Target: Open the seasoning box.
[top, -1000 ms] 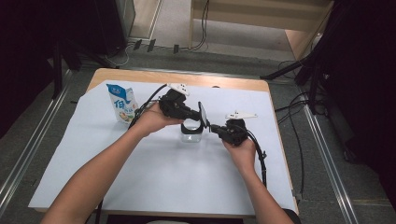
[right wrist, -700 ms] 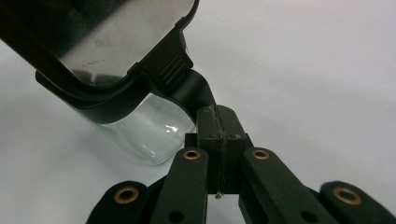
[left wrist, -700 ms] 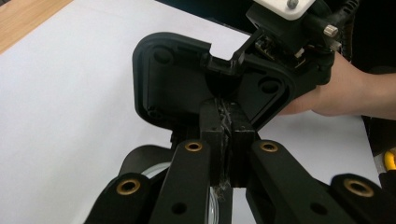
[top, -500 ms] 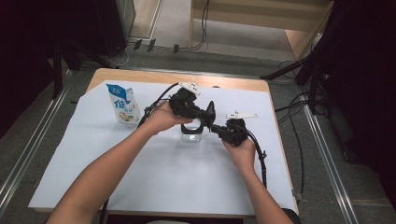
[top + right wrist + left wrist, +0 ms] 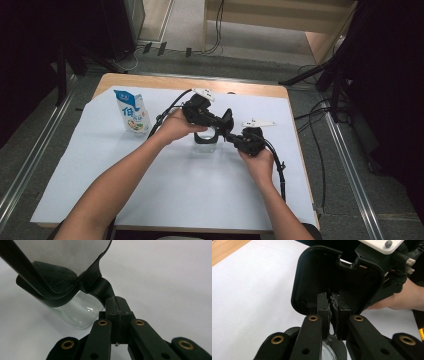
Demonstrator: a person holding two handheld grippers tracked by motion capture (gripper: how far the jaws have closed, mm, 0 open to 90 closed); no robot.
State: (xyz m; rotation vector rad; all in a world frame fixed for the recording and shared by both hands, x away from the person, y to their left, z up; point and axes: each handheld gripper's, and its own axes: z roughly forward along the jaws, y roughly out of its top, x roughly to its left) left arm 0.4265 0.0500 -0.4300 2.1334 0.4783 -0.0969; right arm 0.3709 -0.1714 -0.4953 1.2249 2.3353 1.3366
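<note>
- We are working over a white-covered surface [image 5: 150, 190], and our forearms are coming in from its near edge.
- A blue and white carton [image 5: 131, 111] is standing upright toward the far left, well apart from both hands.
- Our left tool [image 5: 226, 124] is reaching in from the left. In the left gripper view its [image 5: 331, 305] jaws are standing narrow, almost together, right at the lower edge of the panel's dark back. We cannot tell whether they are pinching it.
- Our right tool [image 5: 232, 135] is coming in from the right. In the right gripper view its [image 5: 116, 307] jaws are pressing together on the short stem of the black-framed panel [image 5: 62, 255].
- The black-framed panel [image 5: 227, 118] is hanging tilted between the two tools, near the middle of the surface and just above the glass. Its back [image 5: 317, 272] is facing the left tool.
- A clear glass [image 5: 206, 142] is sitting on the surface under the panel, and its wall [image 5: 77, 312] is showing just below the frame.
</note>
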